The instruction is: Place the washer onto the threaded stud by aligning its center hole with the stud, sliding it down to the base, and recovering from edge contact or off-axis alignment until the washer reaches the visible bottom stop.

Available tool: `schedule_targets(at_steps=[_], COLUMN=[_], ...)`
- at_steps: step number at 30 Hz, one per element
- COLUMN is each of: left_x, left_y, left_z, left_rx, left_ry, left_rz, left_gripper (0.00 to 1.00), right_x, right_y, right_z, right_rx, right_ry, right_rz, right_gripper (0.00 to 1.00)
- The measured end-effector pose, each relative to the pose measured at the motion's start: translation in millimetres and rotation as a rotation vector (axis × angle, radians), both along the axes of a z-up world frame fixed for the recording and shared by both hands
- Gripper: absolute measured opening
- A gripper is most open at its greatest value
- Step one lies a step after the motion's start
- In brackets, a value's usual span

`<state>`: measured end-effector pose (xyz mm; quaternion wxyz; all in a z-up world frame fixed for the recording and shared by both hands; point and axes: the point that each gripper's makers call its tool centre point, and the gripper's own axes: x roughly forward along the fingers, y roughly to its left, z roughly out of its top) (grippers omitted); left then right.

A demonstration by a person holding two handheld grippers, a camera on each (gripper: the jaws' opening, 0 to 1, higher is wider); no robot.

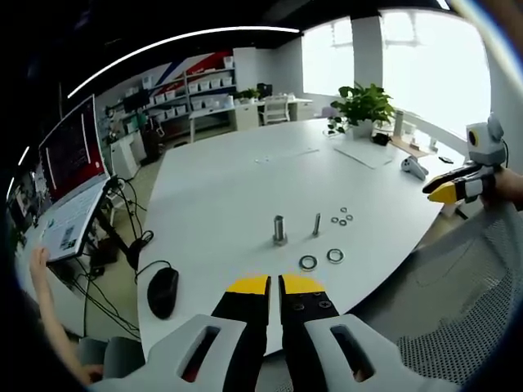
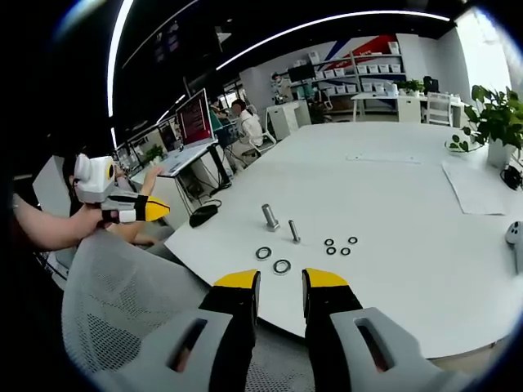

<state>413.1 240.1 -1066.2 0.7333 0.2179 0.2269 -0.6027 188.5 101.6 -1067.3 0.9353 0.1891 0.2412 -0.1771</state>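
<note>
Nothing is picked up yet; I judge this the approach, before any grasp. From the left gripper view, going left to right: a mouse (image 1: pixel 163 291) lies near the tabletop (image 1: pixel 245 188) edge, then my left claw (image 1: pixel 274 285) sits low with its yellow tips nearly touching, clenched on nothing. Beyond it stand a thick stud (image 1: pixel 279 229) and a thinner stud (image 1: pixel 316 224), both upright and bare. Two large washers (image 1: pixel 308 262) lie flat just in front of them, and a cluster of small washers (image 1: pixel 341 217) lies to the right of the thin stud.

In the right gripper view my right claw (image 2: pixel 281 281) hangs off the tabletop edge, tips parted, released and empty. The large washers lie just beyond its tips.

Next, I think, I should lower the right claw to the nearest large washer, pinch it by its rim so the hole stays free, then carry it level above a stud before sliding it down.
</note>
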Motion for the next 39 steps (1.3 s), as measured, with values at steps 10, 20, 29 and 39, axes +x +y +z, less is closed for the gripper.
schedule_targets(at_steps=[10, 20, 29, 39], left_x=[3.5, 2.6, 0.4, -3.8], left_y=[1.5, 1.0, -0.6, -2.3], left_z=[1.7, 1.8, 3.5, 1.6], left_rx=[-0.008, -0.006, -0.018, -0.009], left_ry=[0.001, 0.000, 0.007, 0.021], left_rz=[0.022, 0.018, 0.008, -0.011], left_gripper=[0.02, 0.03, 0.05, 0.09], right_x=[2.1, 1.6, -1.1, -4.6], right_y=[1.5, 2.8, 0.2, -3.9], right_z=[0.4, -0.1, -5.5, -4.2], right_rx=[0.000, 0.002, 0.011, 0.021], right_ry=[0.002, -0.002, 0.013, 0.008], right_rz=[0.008, 0.004, -0.008, -0.030], right_gripper=[0.24, 0.24, 0.24, 0.25])
